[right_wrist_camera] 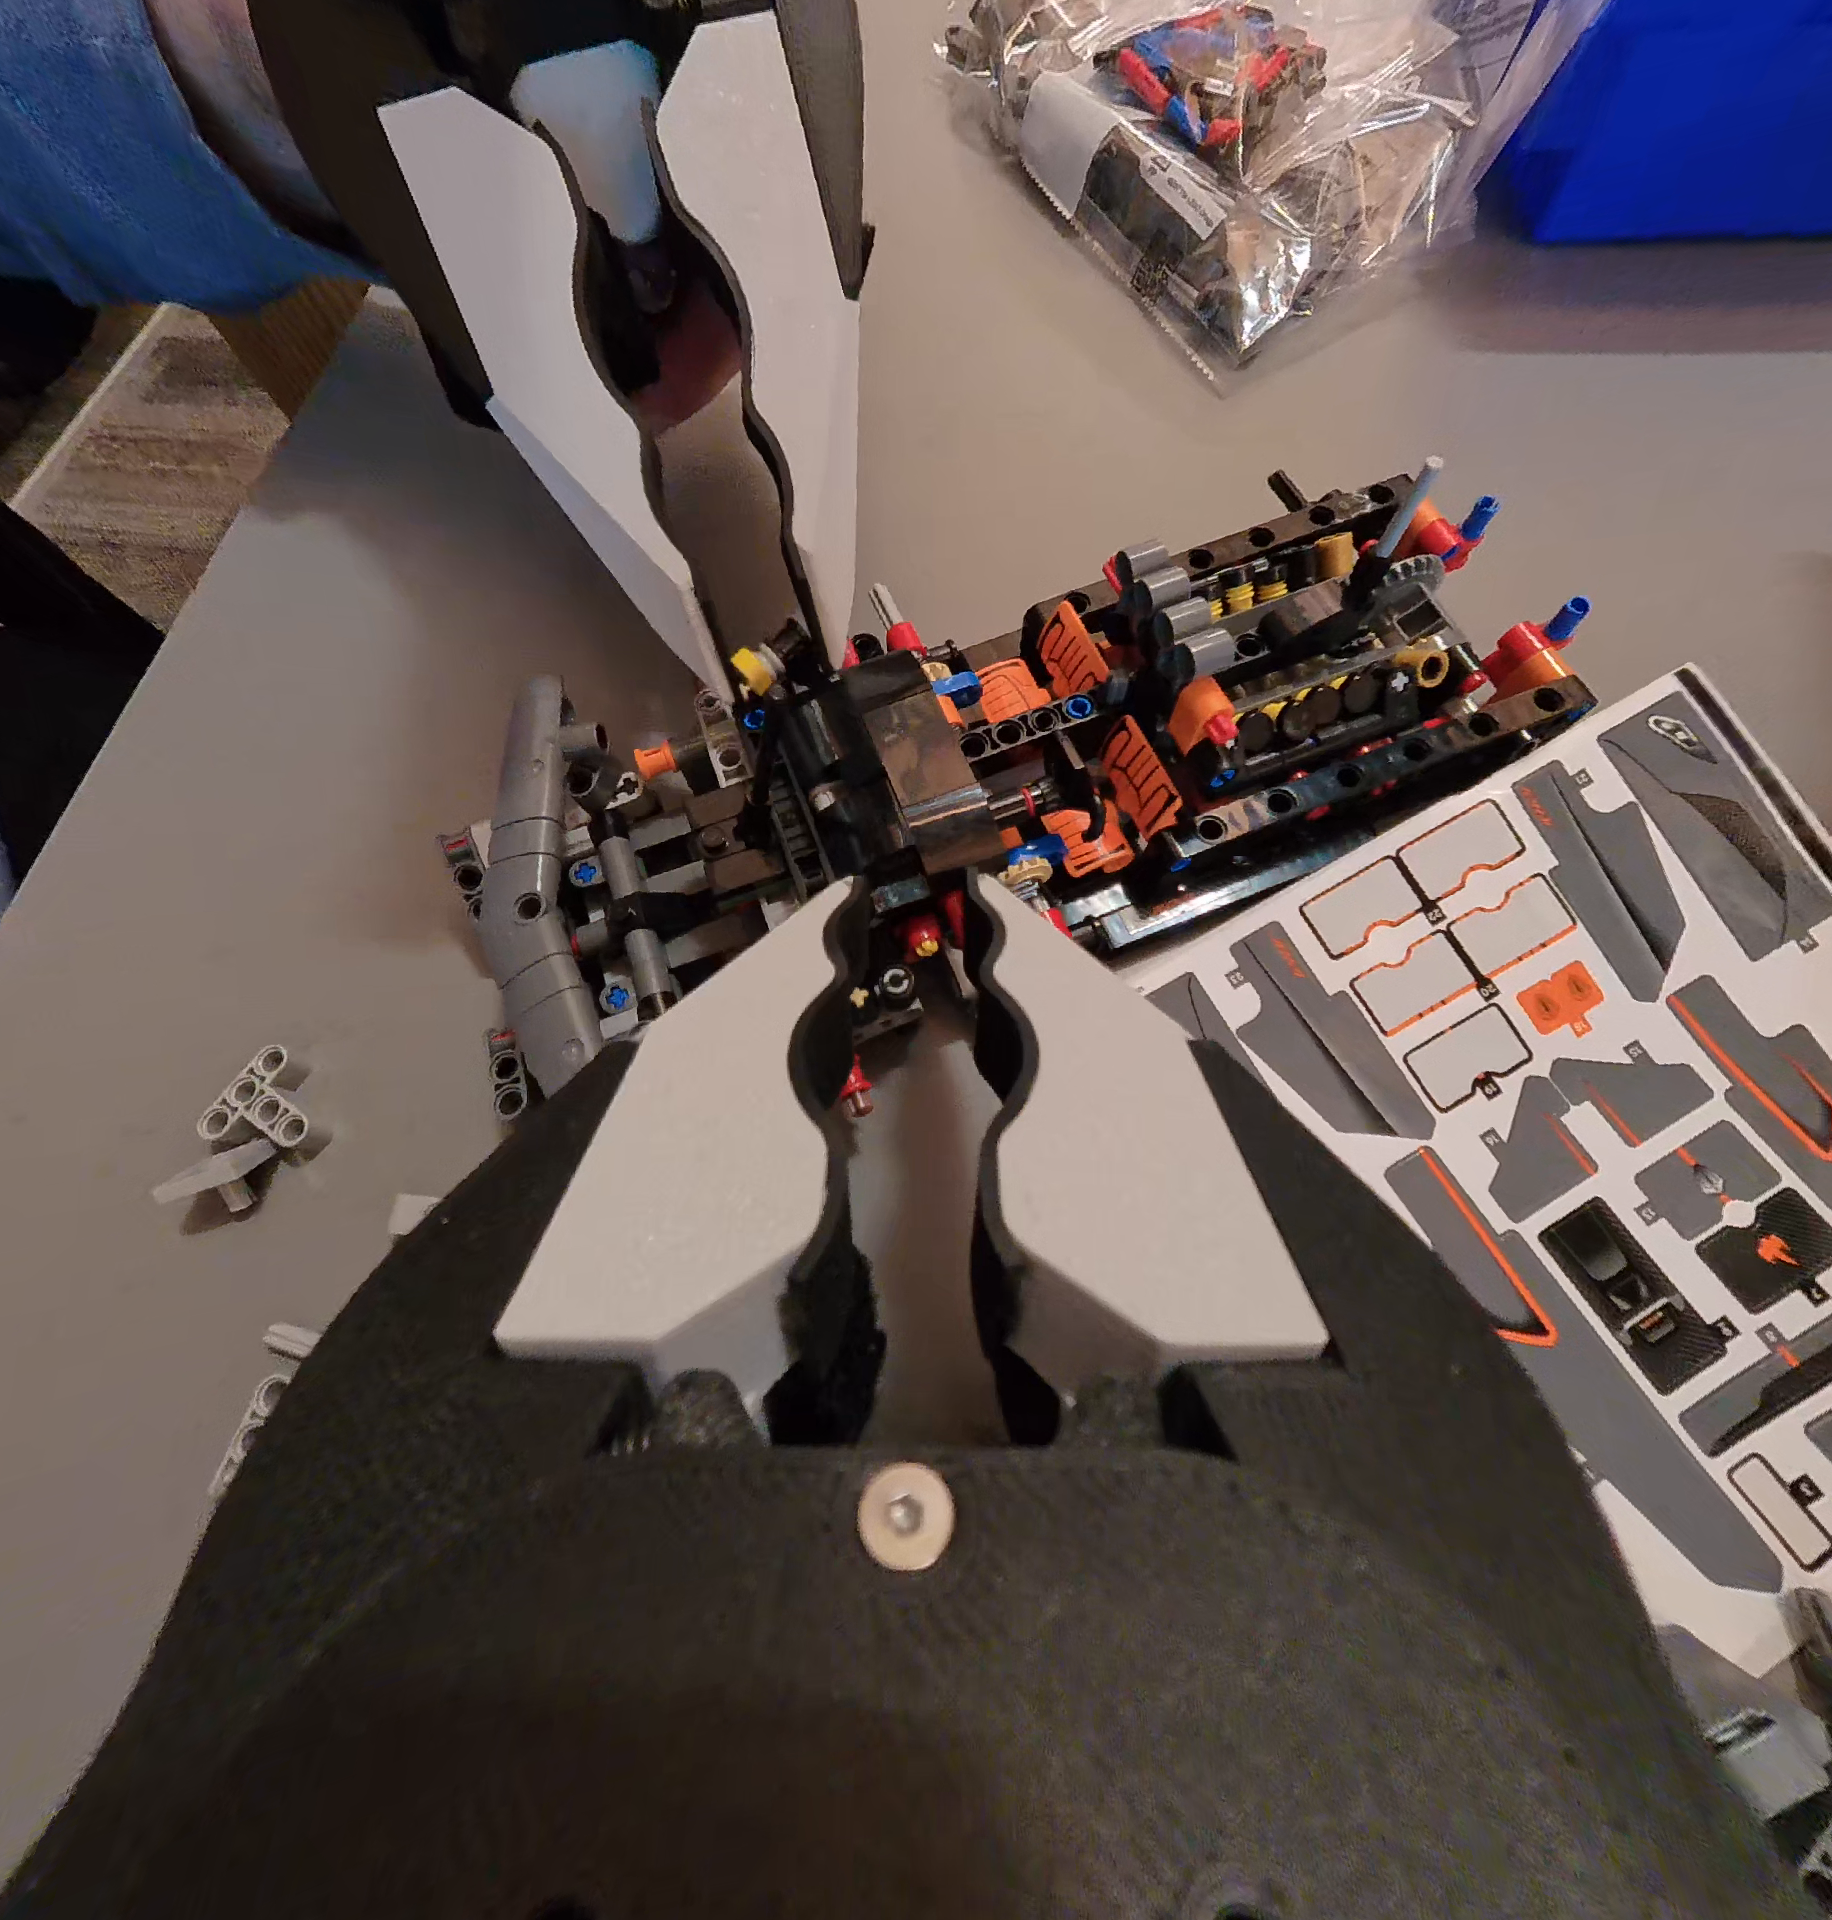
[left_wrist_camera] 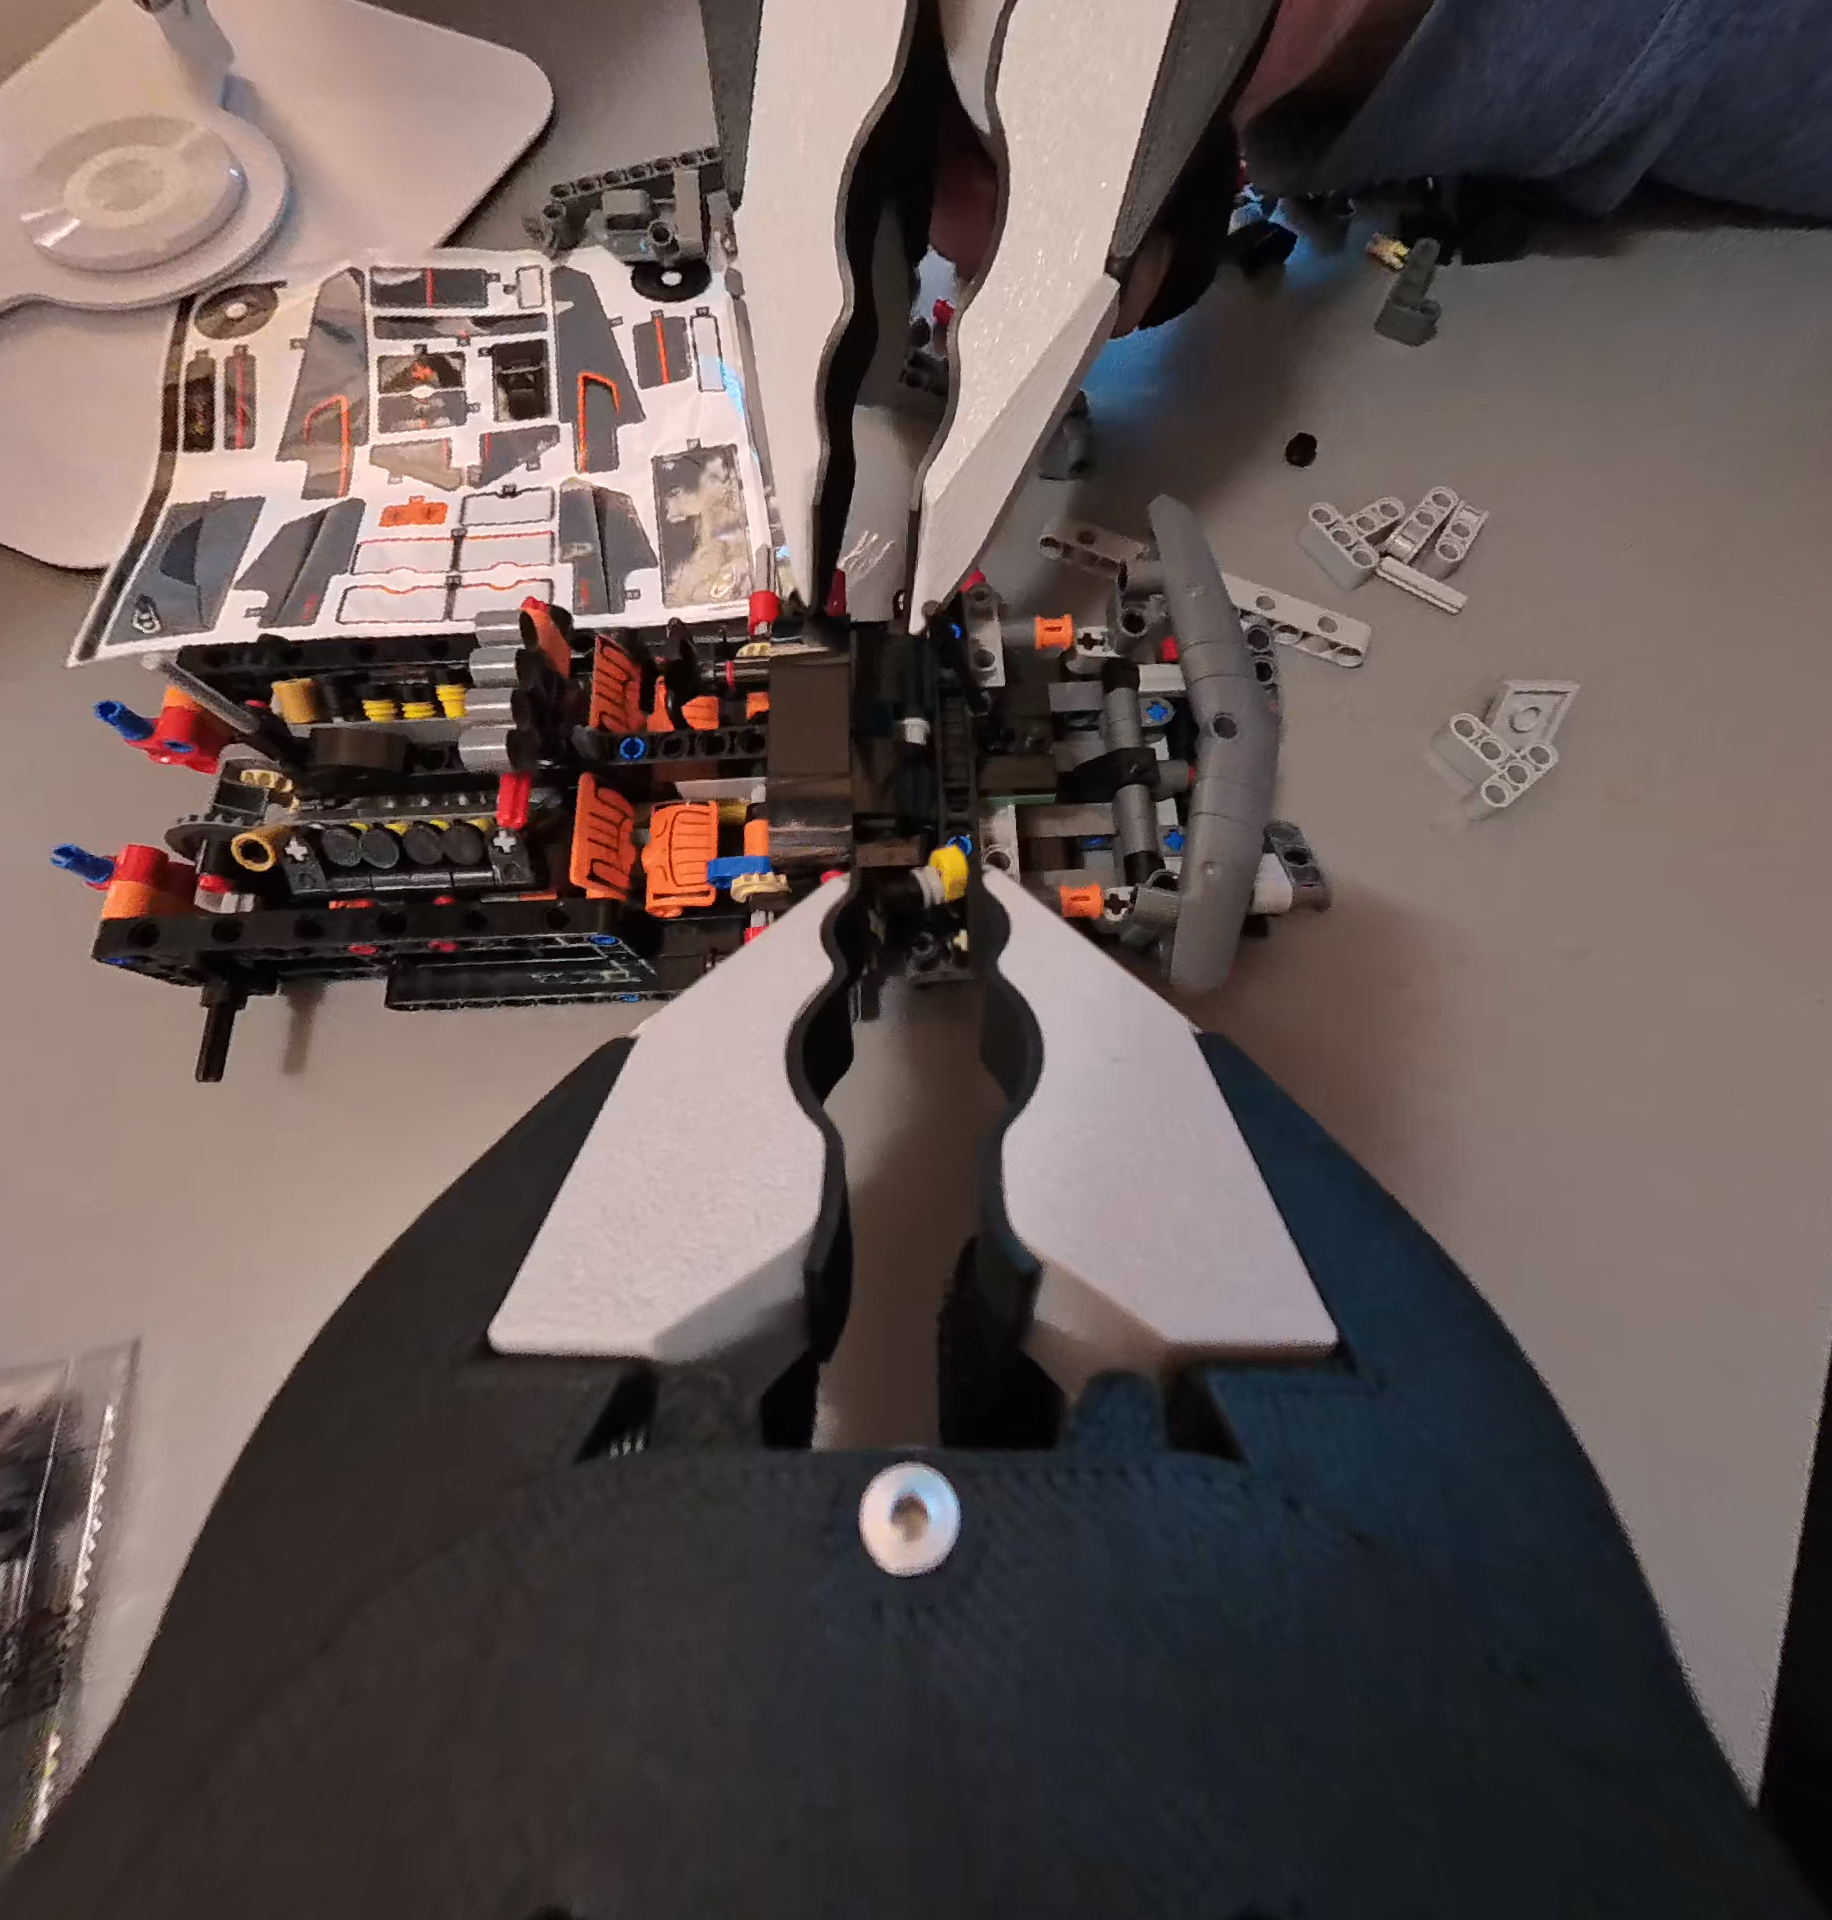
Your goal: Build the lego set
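Both grippers' jaws clamped on the lego chassis, bare table toward its edge.

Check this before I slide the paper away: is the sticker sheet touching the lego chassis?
Touching. In the right wrist view, the chassis sits with its near black edge overlapping the sticker sheet, no table visible between them.

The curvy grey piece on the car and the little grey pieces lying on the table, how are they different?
The curved grey piece is long, bowed, darker grey, and fixed to the end of the lego car. The small grey pieces are short, straight, lighter grey, and lie loose on the table. Both have round pin holes.
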`<state>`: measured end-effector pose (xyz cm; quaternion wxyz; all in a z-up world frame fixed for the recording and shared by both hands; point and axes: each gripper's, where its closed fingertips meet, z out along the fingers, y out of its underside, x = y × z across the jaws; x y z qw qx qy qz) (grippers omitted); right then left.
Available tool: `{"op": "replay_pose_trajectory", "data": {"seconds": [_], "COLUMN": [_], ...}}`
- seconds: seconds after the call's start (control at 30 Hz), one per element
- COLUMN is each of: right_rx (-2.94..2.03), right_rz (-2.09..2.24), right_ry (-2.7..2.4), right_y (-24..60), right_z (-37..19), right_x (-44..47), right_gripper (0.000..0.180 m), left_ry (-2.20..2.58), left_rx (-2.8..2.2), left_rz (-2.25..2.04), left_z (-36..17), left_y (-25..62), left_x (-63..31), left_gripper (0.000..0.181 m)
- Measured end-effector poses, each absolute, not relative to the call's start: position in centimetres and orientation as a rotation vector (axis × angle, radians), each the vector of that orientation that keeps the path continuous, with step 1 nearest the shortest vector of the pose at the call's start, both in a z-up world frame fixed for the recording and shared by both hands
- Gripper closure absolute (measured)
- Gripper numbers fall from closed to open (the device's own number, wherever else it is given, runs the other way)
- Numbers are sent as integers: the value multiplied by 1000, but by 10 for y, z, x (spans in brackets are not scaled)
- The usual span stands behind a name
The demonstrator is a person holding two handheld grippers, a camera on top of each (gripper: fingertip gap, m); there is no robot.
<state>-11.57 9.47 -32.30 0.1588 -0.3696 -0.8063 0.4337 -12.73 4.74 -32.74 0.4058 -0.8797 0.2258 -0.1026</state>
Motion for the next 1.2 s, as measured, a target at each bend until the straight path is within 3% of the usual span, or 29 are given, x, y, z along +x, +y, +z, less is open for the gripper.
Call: {"op": "replay_pose_trajectory", "data": {"seconds": [0.57,0.87,1.2], "right_rx": [-966,-786,-745], "right_rz": [1170,1332,1403], "right_ry": [-2269,-2268,-2254], "right_y": [95,37,31], "right_z": [-303,-261,-248], "right_x": [-113,-105,-100], "right_gripper": [159,165,173], "left_ry": [568,592,618], "left_rx": [-2092,-1764,-1741], "left_rz": [-235,-476,-541], "left_z": [-310,-248,-245], "left_y": [43,32,32], "left_x": [-126,-97,-87], "left_gripper": [166,166,165]}}
